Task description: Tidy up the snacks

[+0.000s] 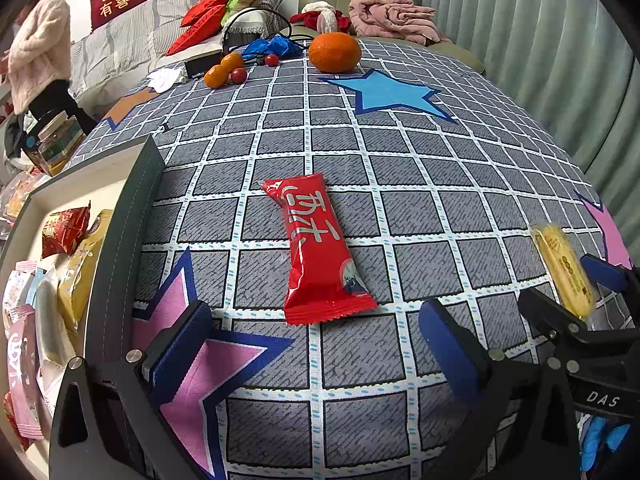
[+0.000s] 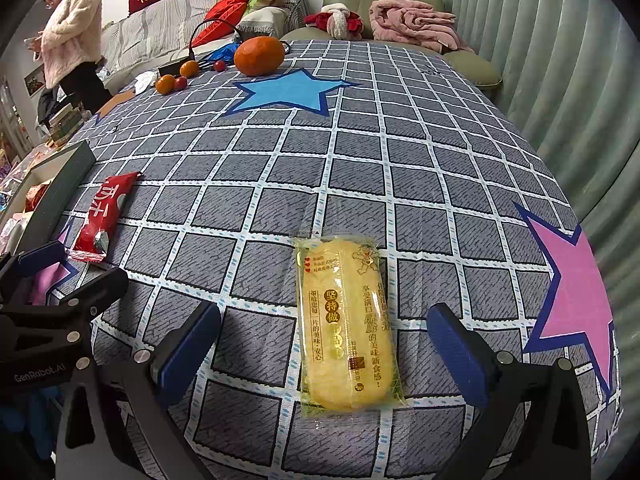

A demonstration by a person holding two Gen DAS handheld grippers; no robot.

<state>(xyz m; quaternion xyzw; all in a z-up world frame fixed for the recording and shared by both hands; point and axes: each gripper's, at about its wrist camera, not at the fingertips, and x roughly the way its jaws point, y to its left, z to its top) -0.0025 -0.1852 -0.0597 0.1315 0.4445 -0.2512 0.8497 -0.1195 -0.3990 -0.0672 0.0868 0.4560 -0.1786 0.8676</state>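
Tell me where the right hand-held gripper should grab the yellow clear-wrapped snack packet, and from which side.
Grip the yellow clear-wrapped snack packet across its narrow middle, coming straight down from above. It lies flat on the checked tablecloth, long axis running away from the camera, already between the open right hand-held gripper fingers, so they probably close on its long edges, not the thin crimped ends.

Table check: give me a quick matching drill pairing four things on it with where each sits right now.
Things:
1. red snack packet
2. yellow snack packet
3. large orange
4. storage box

Places:
A. far end, beside the blue star
B. ahead of the open left tongs
C. left edge of the table, already holding snacks
D. between the open right tongs

Pairs: 1-B, 2-D, 3-A, 4-C
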